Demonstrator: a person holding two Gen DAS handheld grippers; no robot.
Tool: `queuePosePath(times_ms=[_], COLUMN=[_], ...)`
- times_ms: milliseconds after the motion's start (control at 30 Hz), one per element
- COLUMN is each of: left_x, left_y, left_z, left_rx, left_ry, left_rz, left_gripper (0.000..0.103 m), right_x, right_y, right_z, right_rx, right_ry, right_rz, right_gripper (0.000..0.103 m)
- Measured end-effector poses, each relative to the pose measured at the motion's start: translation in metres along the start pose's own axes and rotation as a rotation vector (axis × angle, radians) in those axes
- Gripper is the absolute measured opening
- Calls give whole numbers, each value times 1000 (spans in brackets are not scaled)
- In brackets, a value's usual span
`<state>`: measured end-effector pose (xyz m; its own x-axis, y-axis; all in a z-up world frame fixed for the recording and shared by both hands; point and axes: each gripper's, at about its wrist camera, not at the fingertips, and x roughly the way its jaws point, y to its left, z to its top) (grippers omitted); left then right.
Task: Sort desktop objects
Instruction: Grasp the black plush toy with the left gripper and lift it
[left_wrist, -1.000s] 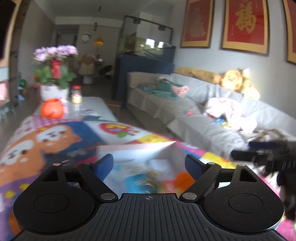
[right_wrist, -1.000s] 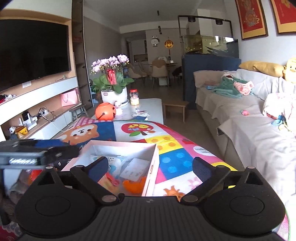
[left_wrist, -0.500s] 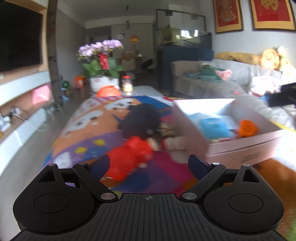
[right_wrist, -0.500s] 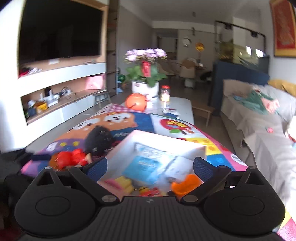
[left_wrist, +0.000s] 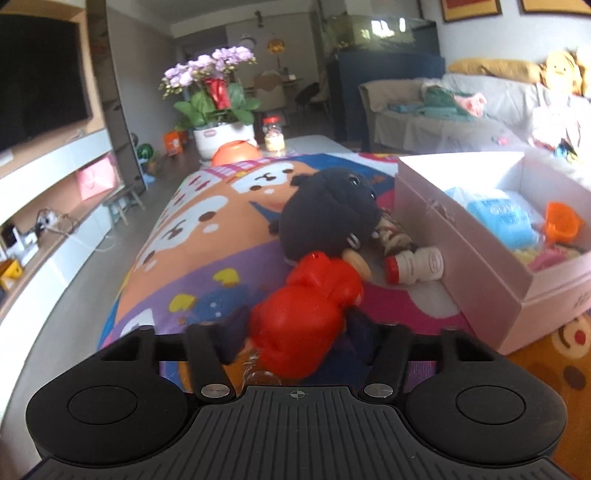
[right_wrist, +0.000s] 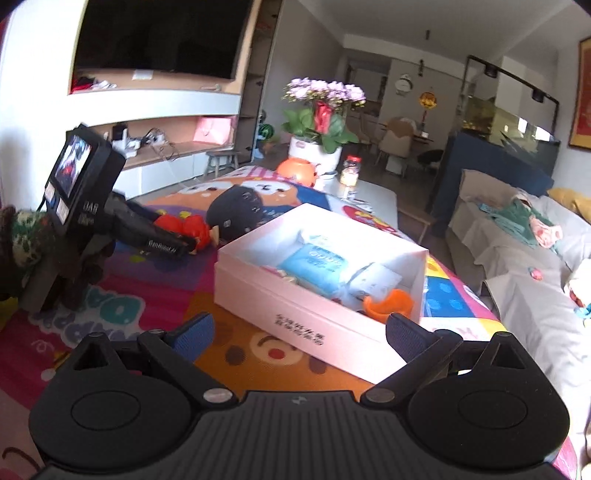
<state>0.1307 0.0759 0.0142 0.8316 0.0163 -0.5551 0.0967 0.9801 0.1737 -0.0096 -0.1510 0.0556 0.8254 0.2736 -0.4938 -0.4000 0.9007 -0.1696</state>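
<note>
A red plastic toy (left_wrist: 306, 310) lies on the colourful mat between the open fingers of my left gripper (left_wrist: 295, 332); whether the fingers touch it I cannot tell. A black plush toy (left_wrist: 328, 210) and a small white bottle with a red cap (left_wrist: 413, 266) lie just beyond it. A white open box (right_wrist: 321, 273) holds a blue pack (right_wrist: 314, 258), an orange cup (right_wrist: 388, 302) and other items. My right gripper (right_wrist: 299, 332) is open and empty in front of the box. The left gripper also shows in the right wrist view (right_wrist: 184, 242), at the red toy (right_wrist: 183, 227).
A flower pot (left_wrist: 221, 133), an orange round object (left_wrist: 236, 151) and a jar (left_wrist: 273, 133) stand at the table's far end. A sofa (right_wrist: 535, 266) runs along the right. A TV wall with shelves (right_wrist: 155, 110) is on the left.
My left gripper swung from over the box to the left and moved down onto the red toy. My right gripper pulled back and turned left, so the box now lies ahead.
</note>
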Motion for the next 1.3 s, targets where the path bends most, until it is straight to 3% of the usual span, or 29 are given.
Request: queuePosePath(times_ms=[167, 267, 433, 567, 600, 633, 667, 733, 833, 933, 1000, 1100, 1167, 1233, 1300], left_x=[-37, -76, -111, -113, -113, -113, -111, -103, -63, -13, 18, 52, 61, 66, 60], left_y=[-8, -18, -71, -102, -102, -97, -90, -76, -53, -31, -23, -13, -13, -16, -14], left_z=[-13, -22, -28, -10, -3, 6, 13, 24, 36, 44, 48, 57, 60, 61, 60], left_rx=[53, 57, 184, 223, 208, 177, 146, 107, 106, 110, 105, 19, 4, 17, 3], left_ry=[-26, -26, -52, -157, -185, -211, -230, -266, -257, -174, -115, -49, -40, -42, -42], left_rz=[-47, -189, -375, -441, -448, -451, -443, -384, -177, -55, -33, -87, -111, -78, -80], left_gripper=[59, 59, 60, 61, 65, 76, 88, 94, 94, 92, 89, 87, 87, 75, 72], right_x=[-10, -14, -14, -17, -19, -22, -25, -28, -23, -12, -5, 2, 7, 13, 19], right_y=[-17, -30, -52, -64, -65, -65, -64, -66, -69, -70, -68, -63, -62, -61, -62], right_z=[-6, -14, -23, -25, -26, -26, -28, -32, -41, -49, -54, -59, -62, -66, -69], right_rx=[71, 121, 224, 300, 304, 300, 292, 284, 310, 347, 357, 344, 337, 337, 346], right_ry=[-32, -32, -16, -29, -37, -45, -52, -59, -42, -20, -10, 0, 14, 34, 55], right_rz=[-33, -55, -82, -85, -87, -92, -99, -105, -95, -80, -68, -65, -65, -68, -69], right_gripper=[99, 99, 99, 99, 99, 100, 100, 101, 101, 101, 101, 101, 101, 101, 101])
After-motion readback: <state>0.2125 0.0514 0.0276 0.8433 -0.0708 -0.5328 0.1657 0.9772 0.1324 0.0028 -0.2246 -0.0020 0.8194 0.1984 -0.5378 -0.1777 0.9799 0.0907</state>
